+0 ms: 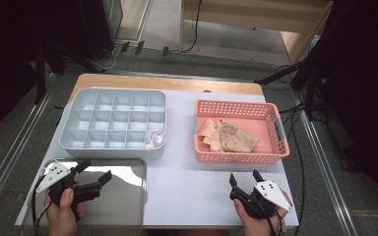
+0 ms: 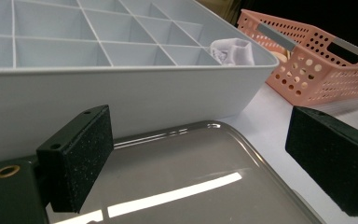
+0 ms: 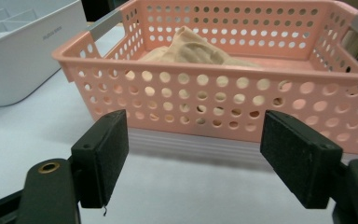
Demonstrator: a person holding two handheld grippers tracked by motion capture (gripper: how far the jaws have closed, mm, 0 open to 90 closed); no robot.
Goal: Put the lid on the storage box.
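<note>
A grey divided tray (image 1: 113, 123) stands at the table's left, with a white cloth (image 1: 155, 138) in its near right compartment. To the right a pink perforated basket (image 1: 240, 132) holds beige cloth (image 1: 229, 136). My left gripper (image 1: 96, 173) hovers open over a shiny metal lid (image 1: 113, 196) at the near left, nothing between its pads. In the left gripper view the tray's wall (image 2: 121, 93) is close ahead and the white cloth (image 2: 233, 50) peeks over it. My right gripper (image 1: 245, 178) stands open just before the basket (image 3: 223, 93), empty, with the beige cloth (image 3: 191, 49) beyond the wall.
A white mat (image 1: 192, 182) covers the wooden table. Cables (image 1: 295, 147) trail along the right edge. Dark stands and a wooden frame (image 1: 246, 19) lie beyond the table's far side.
</note>
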